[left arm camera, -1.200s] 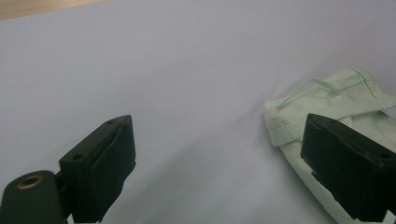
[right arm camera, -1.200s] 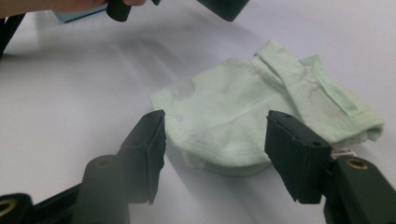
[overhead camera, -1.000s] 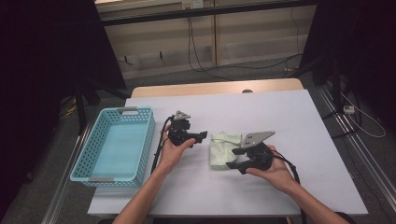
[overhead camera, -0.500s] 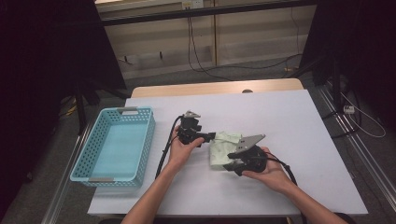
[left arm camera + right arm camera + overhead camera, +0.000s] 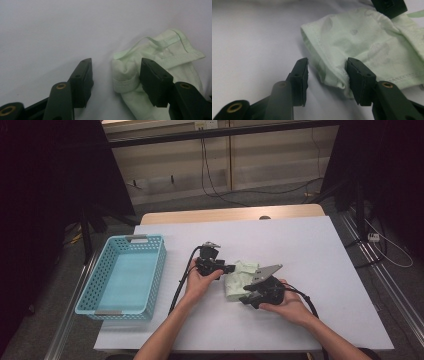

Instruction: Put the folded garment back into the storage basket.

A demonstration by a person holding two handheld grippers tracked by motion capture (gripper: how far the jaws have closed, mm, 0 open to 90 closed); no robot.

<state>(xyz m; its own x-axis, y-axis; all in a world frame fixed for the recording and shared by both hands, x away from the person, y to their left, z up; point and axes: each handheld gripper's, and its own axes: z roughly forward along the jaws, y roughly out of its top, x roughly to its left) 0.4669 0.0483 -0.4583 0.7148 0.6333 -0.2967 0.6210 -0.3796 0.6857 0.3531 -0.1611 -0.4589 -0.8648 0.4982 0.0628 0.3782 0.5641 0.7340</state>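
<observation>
Left gripper [image 5: 113,80] has just been closing its half-spread jaws around the pale green cloth's [image 5: 241,279] far corner mid-table, right gripper [image 5: 327,81] straddling the near corner unpinched; next, both must clamp.

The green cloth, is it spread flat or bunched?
Bunched: the green cloth lies crumpled on the table, with overlapping folds and rolled hems.

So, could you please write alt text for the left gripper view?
A pale green cloth lies crumpled on a white table, its near folded corner between the left gripper's two black fingers, which stand apart and have just been closing.
</observation>
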